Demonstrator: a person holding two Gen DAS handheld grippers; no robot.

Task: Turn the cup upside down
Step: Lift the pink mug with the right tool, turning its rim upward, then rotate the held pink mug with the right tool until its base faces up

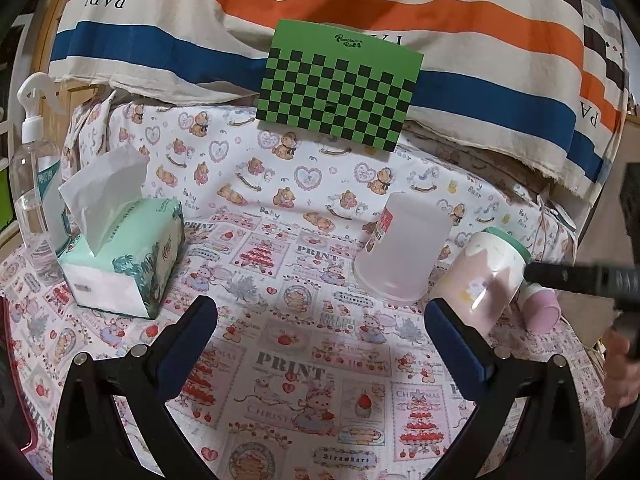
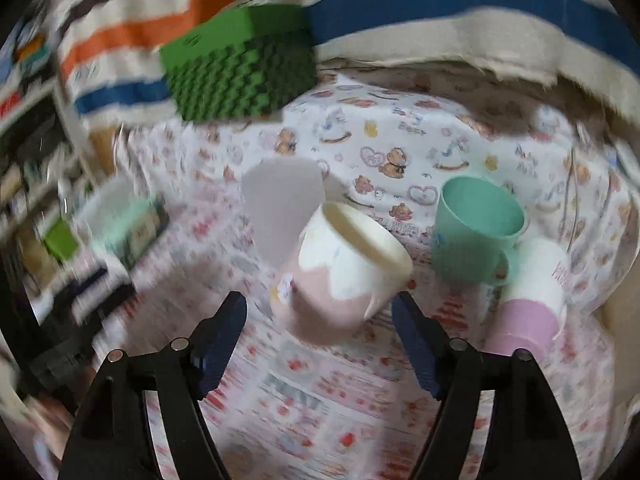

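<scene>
The pink-and-white cup sits straight ahead of the right gripper, just beyond its fingertips and centred on the gap between them. It stands mouth up, so its long axis is roughly vertical, though it appears tilted in the blurred right wrist view — whether that is real lean or lens distortion I cannot tell. The right jaws are spread wide, wider than the cup body, and hold nothing. A handle seems to jut from the cup's lower right side, toward the right-hand finger.

From the left gripper the same cup lies off to the right, past its right fingertip, and the right gripper's dark finger reaches in beside it. The left jaws are also released and empty, facing bare patterned cloth. The right hand is clearly the nearer one, so I judge the grasp and the turn-over fall to it.

Close neighbours crowd the cup: an inverted translucent cup just to its left, a mint-green mug behind and to the right, and a pink-based cup lying near that mug.

Readable writing — "PRINT", "Strawberry" and "CHRISTMAS" on the cloth over the surface, "Baby Bear" on the teddy fabric behind, and "PAR" on the striped cloth. The checkerboard card carries a small logo too small to read; the tissue box and spray bottle labels are illegible.
</scene>
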